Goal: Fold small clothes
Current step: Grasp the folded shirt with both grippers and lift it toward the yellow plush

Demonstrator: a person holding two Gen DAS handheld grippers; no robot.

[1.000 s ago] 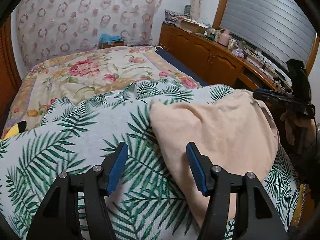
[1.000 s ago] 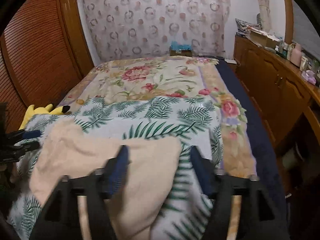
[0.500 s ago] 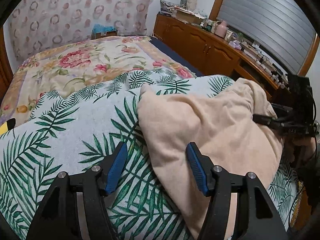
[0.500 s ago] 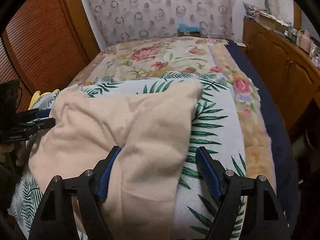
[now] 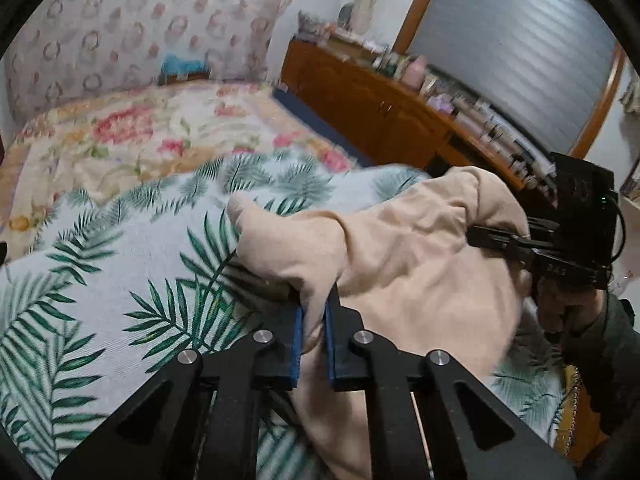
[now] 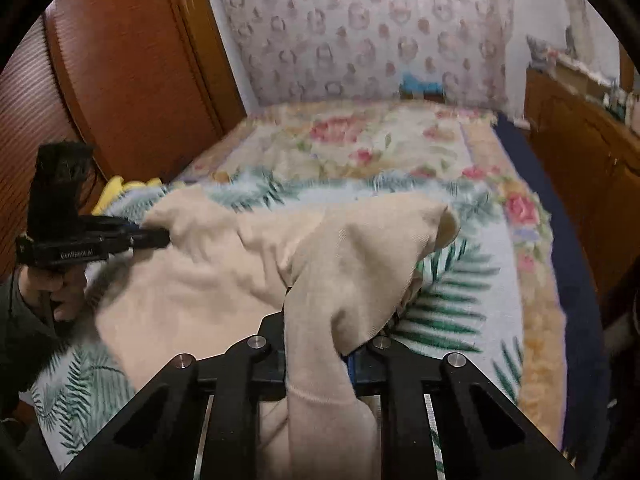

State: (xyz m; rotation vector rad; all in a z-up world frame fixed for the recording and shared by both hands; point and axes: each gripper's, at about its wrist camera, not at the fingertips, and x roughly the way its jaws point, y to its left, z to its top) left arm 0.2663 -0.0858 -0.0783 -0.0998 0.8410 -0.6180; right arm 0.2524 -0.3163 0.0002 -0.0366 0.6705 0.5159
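Observation:
A peach cloth garment (image 5: 400, 264) lies on the palm-leaf bed cover (image 5: 100, 280). My left gripper (image 5: 312, 320) is shut on the garment's near edge, its blue pads pinching a fold. My right gripper (image 6: 320, 336) is shut on the garment's other near edge (image 6: 340, 280), and the cloth drapes over its jaws. Each gripper shows in the other's view: the right one (image 5: 480, 236) at the cloth's right side, the left one (image 6: 160, 236) at its left side. The garment is lifted and stretched between them.
A floral blanket (image 6: 360, 148) covers the far half of the bed. A wooden sideboard (image 5: 380, 120) with clutter runs along the right. A wooden wardrobe (image 6: 120, 80) stands at the left. A yellow plush toy (image 6: 116, 192) lies at the bed's left edge.
Both grippers were open above the flat garment. Now both have shut on its near edge and raised it off the bed cover.

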